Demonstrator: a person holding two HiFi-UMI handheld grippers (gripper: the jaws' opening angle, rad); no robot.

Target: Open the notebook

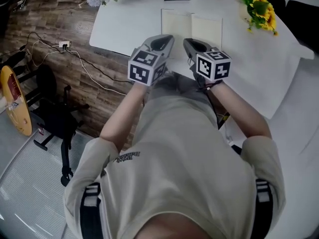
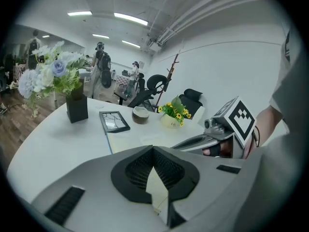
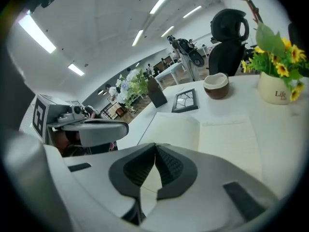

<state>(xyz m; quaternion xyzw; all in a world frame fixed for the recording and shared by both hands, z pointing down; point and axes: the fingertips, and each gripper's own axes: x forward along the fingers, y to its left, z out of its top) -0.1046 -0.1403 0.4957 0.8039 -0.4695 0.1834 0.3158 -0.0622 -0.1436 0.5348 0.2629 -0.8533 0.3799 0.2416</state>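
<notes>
The notebook [image 1: 192, 26] is lying wide open on the white table [image 1: 124, 24], near the top middle of the head view, showing two blank pages. So the job is looking done to me. The left gripper [image 1: 166, 40] and the right gripper [image 1: 191, 45] are hovering side by side just below it, not touching it. Both are pressing their jaws together with nothing in between. I think nothing is left but moving away.
</notes>
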